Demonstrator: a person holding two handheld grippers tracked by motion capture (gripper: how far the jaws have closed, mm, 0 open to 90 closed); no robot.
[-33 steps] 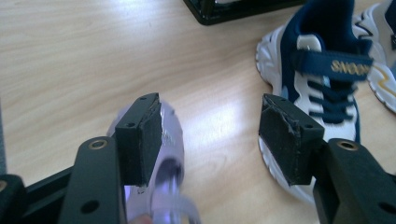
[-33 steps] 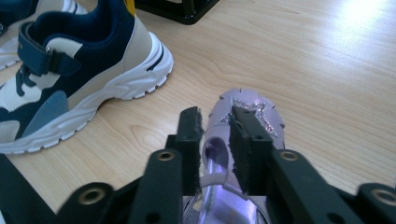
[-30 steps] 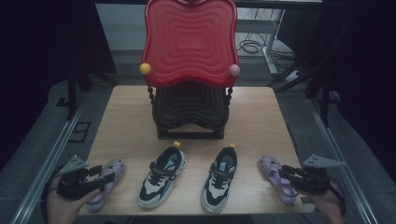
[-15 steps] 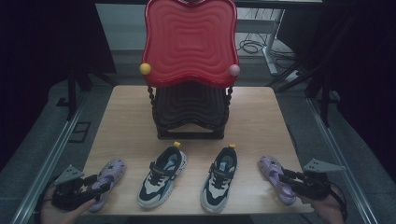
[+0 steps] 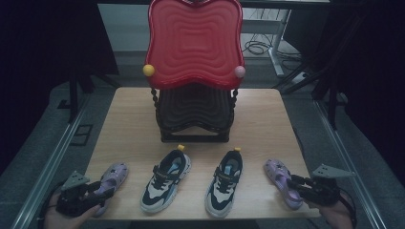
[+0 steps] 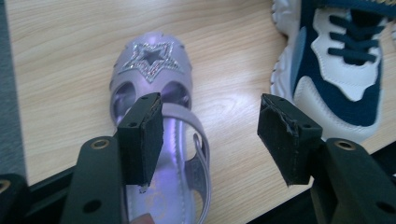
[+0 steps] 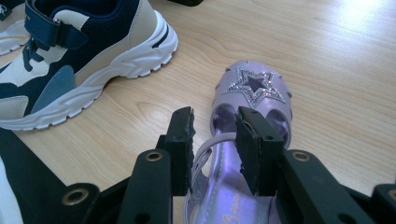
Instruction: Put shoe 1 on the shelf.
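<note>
left gripper (image 6: 210, 135) gapes wide over the left purple sandal (image 6: 161, 140) at the tabletop's (image 5: 129, 124) near-left edge; right gripper (image 7: 215, 140) pinches the right purple sandal's (image 7: 252, 93) strap near the right edge; insole print unreadable.

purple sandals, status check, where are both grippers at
Left gripper open over left purple star-topped plastic sandal. Right gripper narrowed around strap of right purple star sandal, grip unconfirmed. Navy-and-white sneakers between, not in the way.
</note>
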